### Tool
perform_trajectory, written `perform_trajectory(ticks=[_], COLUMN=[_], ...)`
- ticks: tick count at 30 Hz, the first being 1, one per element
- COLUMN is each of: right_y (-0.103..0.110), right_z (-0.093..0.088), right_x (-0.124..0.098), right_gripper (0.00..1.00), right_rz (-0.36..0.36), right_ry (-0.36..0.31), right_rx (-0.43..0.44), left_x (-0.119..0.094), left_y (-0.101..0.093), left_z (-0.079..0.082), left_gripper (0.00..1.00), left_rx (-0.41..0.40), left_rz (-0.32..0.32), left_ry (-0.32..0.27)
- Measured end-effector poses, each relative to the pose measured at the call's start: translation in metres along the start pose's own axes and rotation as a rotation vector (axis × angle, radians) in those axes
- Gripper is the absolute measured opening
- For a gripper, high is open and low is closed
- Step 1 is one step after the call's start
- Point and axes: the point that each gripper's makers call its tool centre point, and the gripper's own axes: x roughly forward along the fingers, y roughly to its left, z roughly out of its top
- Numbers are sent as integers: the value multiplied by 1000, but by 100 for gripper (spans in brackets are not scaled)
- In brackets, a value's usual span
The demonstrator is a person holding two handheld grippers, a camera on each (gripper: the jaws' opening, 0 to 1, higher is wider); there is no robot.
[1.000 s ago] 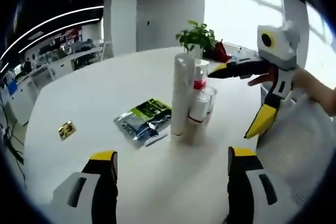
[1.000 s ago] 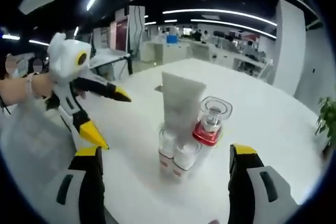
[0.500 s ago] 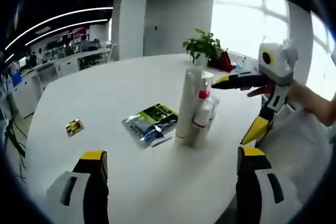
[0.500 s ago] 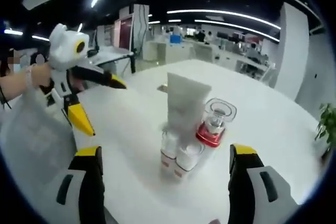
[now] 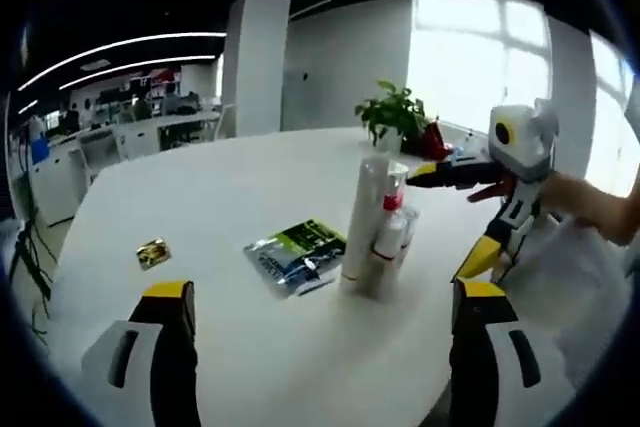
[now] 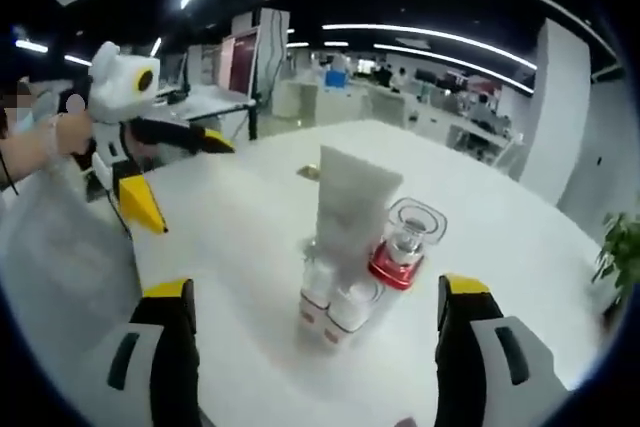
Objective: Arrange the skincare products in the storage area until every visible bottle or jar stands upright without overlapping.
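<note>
Where the round white table (image 5: 200, 197) carries the skincare set, the landmark is the tall white tube (image 6: 352, 209), standing upright on its cap near the table's middle.

- Two small white bottles (image 6: 340, 305) with red bands at the base: upright, touching the tube's foot on the side facing the right gripper view, side by side.
- Clear bottle with red collar (image 6: 404, 247): upright, just beside the tube and the two small bottles; in the left gripper view it stands behind the tube's right edge.
- Green-and-silver sachet (image 5: 295, 254): lying flat, near the tube, apart from the cluster.
- Small gold packet (image 5: 152, 252): lying flat, well apart from the tube, beyond the sachet.
- Potted green plant (image 5: 392, 115): on the far edge of the table behind the tube.
- Left gripper (image 5: 318, 347): jaws wide apart, holding nothing, near the table edge, short of the tube.
- Right gripper (image 6: 315, 347): jaws wide apart, holding nothing, facing the small bottles from the opposite side; it touches none of the cluster.
</note>
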Motion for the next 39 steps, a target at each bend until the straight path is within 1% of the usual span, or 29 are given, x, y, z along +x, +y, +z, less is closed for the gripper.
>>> perform_trajectory(ticks=[1,2,4,6,7,10,13,14,16,18,21,25,30,39], right_y=[0,0,0,2,3,4,4,3,1,1,2,3,1,-3], right_z=[0,0,-2,-3,-3,-2,-3,-2,-2,-3,-3,-2,-1,5], right_x=[0,0,0,1,2,2,2,2,2,2,2,3,2,-2], right_gripper=[99,99,100,100,100,100,100,100,100,100,100,100,100,100], right_rz=[-2,-3,-4,-1,3,3,-2,-7,-12,-15,-10,-6,-19,-36], right_ry=[1,2,7,14,16,14,19,16,15,16,16,10,4,-22], right_rx=[-2,-3,-3,-13,-17,-21,-26,-25,-18,-17,-20,-12,-11,-12], left_x=[0,-2,0,-1,-1,-5,-9,-10,-12,-12,-12,-13,-13,-12], left_y=[0,-2,-5,-4,-4,2,11,14,15,15,15,16,16,14], left_z=[0,-5,-9,-12,-11,-9,-9,-8,-7,-8,-14,-13,-18,-23], left_gripper=[99,99,99,99,99,99,99,99,99,99,99,99,99,99], left_rx=[1,-7,-11,9,15,-1,18,27,29,29,0,14,19,17], left_rz=[3,-2,-12,-8,-7,14,61,77,94,93,91,102,112,108], left_ry=[-8,8,18,37,31,24,29,22,17,20,48,47,66,88])
